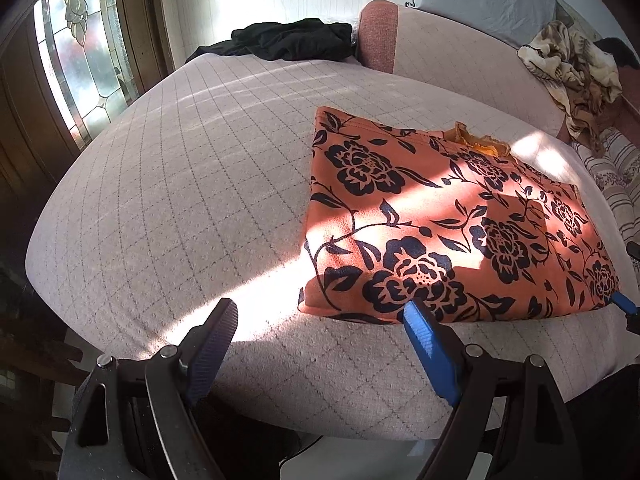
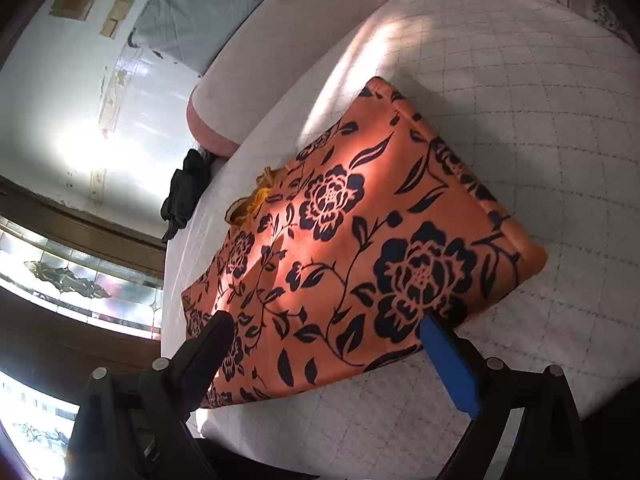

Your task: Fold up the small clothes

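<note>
An orange garment with dark flower print (image 1: 448,216) lies folded flat on the quilted white surface (image 1: 192,184); a yellow-orange collar (image 1: 480,142) shows at its far edge. My left gripper (image 1: 320,316) is open and empty, just short of the garment's near edge. My right gripper (image 2: 326,332) is open above the garment's (image 2: 360,240) near edge and holds nothing. One blue tip of the right gripper (image 1: 624,302) shows at the garment's right corner in the left wrist view.
A black garment (image 1: 292,42) lies at the far edge of the surface, also in the right wrist view (image 2: 186,192). A pink-edged cushion (image 1: 380,36) and a crumpled beige cloth (image 1: 572,68) sit behind. A stained-glass door (image 1: 80,56) is at left.
</note>
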A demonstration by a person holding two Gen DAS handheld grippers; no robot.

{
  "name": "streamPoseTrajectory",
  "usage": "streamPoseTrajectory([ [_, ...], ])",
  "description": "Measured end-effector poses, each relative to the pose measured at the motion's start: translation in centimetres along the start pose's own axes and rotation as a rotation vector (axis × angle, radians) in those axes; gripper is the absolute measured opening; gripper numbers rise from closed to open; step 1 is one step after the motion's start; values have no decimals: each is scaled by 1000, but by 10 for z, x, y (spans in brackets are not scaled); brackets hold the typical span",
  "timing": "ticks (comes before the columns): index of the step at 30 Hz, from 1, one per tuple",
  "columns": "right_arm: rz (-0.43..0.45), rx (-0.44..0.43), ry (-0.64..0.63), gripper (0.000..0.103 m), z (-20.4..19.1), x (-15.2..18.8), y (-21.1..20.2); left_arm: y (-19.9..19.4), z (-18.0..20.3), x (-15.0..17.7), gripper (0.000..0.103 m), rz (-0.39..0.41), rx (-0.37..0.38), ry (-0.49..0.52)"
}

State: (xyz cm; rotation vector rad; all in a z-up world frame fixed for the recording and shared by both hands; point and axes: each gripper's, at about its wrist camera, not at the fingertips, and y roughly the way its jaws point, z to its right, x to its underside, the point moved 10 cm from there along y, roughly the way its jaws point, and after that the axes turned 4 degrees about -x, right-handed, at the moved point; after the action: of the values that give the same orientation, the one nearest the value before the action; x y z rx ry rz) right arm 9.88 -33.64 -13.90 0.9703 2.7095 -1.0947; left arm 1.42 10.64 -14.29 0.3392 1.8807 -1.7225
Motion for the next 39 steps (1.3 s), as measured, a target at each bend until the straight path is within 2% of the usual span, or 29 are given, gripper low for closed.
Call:
streamPoseTrajectory([
  [3, 34, 35, 134, 95, 42, -15, -1, -3, -2, 1, 85, 3, -7, -4],
  [5, 55, -42, 237, 95, 49, -22, -9, -5, -4, 1, 85, 6, -17, -1],
  [8, 91, -55, 139, 95, 27, -33, -25, -3, -4, -2, 85, 7, -21, -10],
  [10, 78, -72, 87, 95, 17, -34, -24, -1, -1, -6, 85, 6, -15, -14],
  [11, 65, -53, 79, 95, 22, -34, -19, 0, 2, -8, 85, 8, -14, -14],
  [13, 41, 50, 123, 94, 50, -30, -10, 3, 7, -13, 85, 13, -14, -4],
  [15, 71, -13, 155, 95, 45, -35, -15, 4, 11, -21, 85, 32, -17, 12],
  [17, 108, -32, 97, 95, 25, -47, -25, 9, 14, -27, 85, 43, -26, 15],
  [18, 99, -48, 76, 95, 12, -52, -25, 13, 15, -30, 85, 38, -22, 16],
  [21, -8, -115, 8, 95, -25, -66, -5, 33, 15, -33, 85, 7, -35, 6],
  [23, -65, -105, -12, 95, -36, -81, 16, 46, 13, -31, 85, -22, -41, -1],
  [25, -137, -109, 13, 95, -40, -97, 44, 56, 9, -28, 85, -41, -48, -10],
  [30, -184, -65, 84, 95, -22, -156, 118, 71, 4, -21, 89, -72, -23, -48],
  [32, -128, 41, 100, 95, 3, -183, 136, 72, 4, -22, 90, -70, -19, -43],
  [33, -72, 51, 130, 95, 12, -195, 136, 72, 4, -23, 90, -70, -19, -38],
  [35, 42, 4, 176, 95, 10, -207, 123, 72, 4, -24, 90, -65, -18, -34],
  [36, 71, -10, 157, 95, 3, -207, 114, 72, 4, -24, 90, -65, -18, -35],
  [39, 67, -27, 60, 95, -25, -181, 87, 67, 4, -25, 90, -61, -26, -42],
])
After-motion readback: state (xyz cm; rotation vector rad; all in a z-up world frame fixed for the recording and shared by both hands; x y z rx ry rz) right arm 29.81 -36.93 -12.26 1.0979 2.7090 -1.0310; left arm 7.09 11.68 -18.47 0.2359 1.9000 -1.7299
